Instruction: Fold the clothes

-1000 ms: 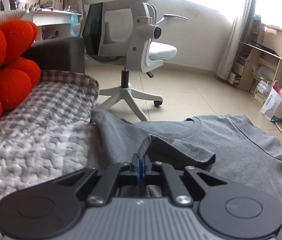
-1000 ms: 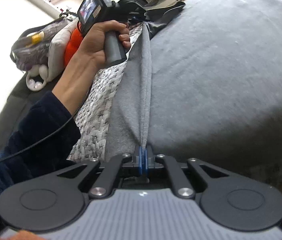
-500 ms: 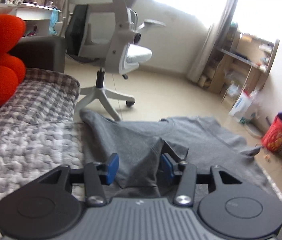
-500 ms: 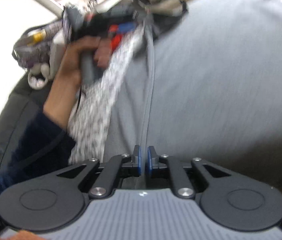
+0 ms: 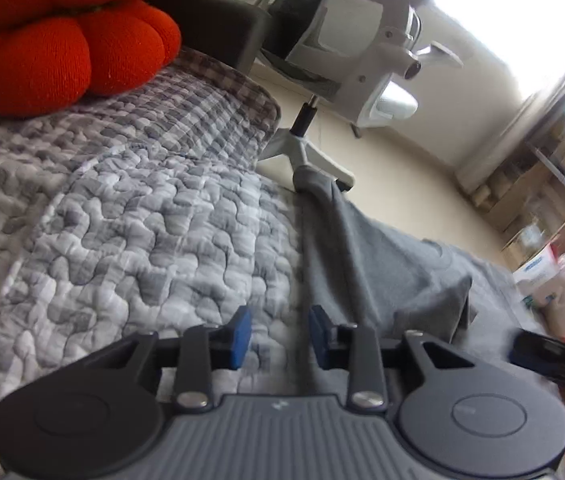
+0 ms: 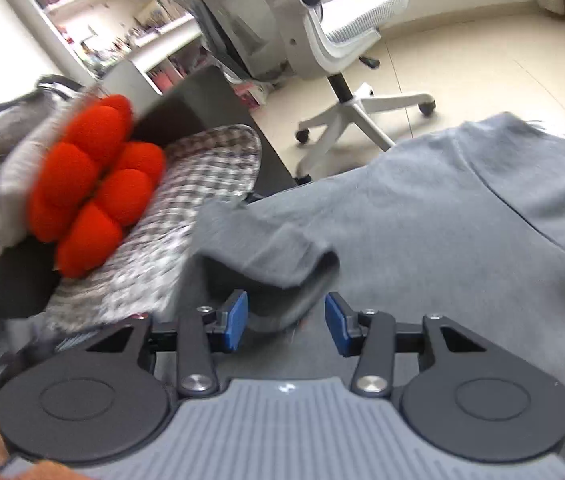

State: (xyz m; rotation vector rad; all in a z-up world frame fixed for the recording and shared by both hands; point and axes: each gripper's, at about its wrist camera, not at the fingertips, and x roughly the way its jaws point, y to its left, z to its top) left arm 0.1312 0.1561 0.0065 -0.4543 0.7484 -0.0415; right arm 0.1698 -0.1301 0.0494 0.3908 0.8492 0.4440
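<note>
Grey T-shirt (image 6: 462,248), blurred, perhaps folded at its sleeve; left claw (image 5: 276,338) and right claw (image 6: 286,322) both released.

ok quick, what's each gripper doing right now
Left gripper: open, holding nothing, over the grey t-shirt edge.
Right gripper: open, a sleeve fold between its pads, not clamped.

Red knitted lobed cushion (image 5: 62,36) cropped by the top and left edges; beyond the grey cotton T-shirt (image 5: 382,272), wooden shelving (image 5: 542,200) blurred, contents illegible.
</note>
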